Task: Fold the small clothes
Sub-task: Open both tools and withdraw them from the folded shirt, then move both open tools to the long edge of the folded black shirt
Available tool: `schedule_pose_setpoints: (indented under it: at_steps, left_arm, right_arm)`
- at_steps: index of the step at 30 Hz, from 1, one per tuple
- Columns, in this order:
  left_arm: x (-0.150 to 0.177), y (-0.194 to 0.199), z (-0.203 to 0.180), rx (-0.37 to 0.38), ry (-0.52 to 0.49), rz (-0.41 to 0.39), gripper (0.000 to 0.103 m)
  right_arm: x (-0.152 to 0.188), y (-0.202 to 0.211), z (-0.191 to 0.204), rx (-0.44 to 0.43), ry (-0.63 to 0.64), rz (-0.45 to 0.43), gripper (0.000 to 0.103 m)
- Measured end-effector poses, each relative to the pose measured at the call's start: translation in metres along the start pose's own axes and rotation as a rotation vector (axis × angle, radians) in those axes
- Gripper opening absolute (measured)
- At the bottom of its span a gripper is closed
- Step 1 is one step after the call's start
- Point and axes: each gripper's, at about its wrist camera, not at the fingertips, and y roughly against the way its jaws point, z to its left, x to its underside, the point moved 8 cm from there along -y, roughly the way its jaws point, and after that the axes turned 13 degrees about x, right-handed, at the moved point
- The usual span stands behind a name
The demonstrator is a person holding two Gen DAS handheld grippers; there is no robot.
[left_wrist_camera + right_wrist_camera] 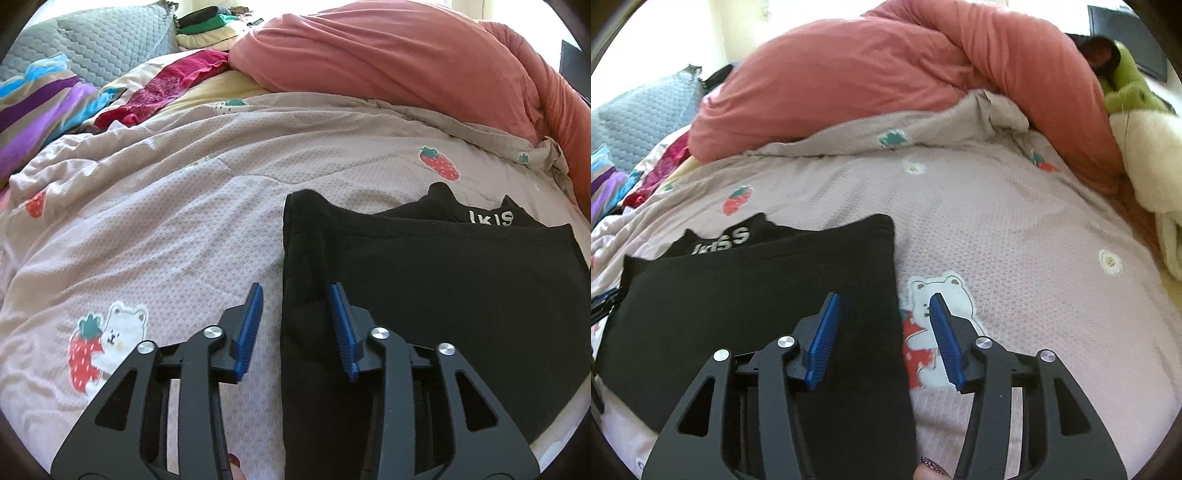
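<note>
Jaws on both the left gripper point(297, 295) and right gripper point(884, 304) were apart, holding nothing. The black top point(424, 288) lay near, on the blanket point(177, 229), 1 fold done; maybe another left.

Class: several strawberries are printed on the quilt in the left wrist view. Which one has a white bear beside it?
The strawberry at lower left, left of the left gripper; a white bear hugs it. The other strawberries stand alone.
</note>
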Motion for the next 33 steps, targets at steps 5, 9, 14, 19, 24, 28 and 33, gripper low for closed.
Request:
schedule_pose_setpoints:
  at_steps: [5,9,14,19,24,28,33]
  left_arm:
    - [0.003,0.019,-0.01,0.026,-0.013,-0.016,0.045]
    - [0.003,0.041,-0.023,0.055,-0.02,-0.054,0.053]
    - [0.018,0.051,-0.045,0.11,-0.054,-0.034,0.057]
    - [0.052,0.042,-0.047,0.099,-0.063,0.053,0.058]
    - [0.072,0.043,-0.041,0.118,-0.038,0.086,0.064]
    - [0.077,0.049,-0.038,0.127,-0.017,0.084,0.064]
    - [0.08,0.056,-0.039,0.128,-0.015,0.073,0.065]
  right_arm:
    - [0.01,0.024,0.019,-0.054,0.053,-0.022,0.058]
    - [0.021,0.037,0.036,-0.098,0.093,-0.014,0.059]
    - [0.037,0.044,0.047,-0.126,0.132,0.014,0.059]
    - [0.061,0.04,0.047,-0.112,0.164,0.064,0.059]
    - [0.079,0.043,0.039,-0.12,0.159,0.08,0.059]
    - [0.086,0.05,0.037,-0.123,0.16,0.085,0.059]
    - [0.087,0.059,0.035,-0.119,0.157,0.084,0.059]
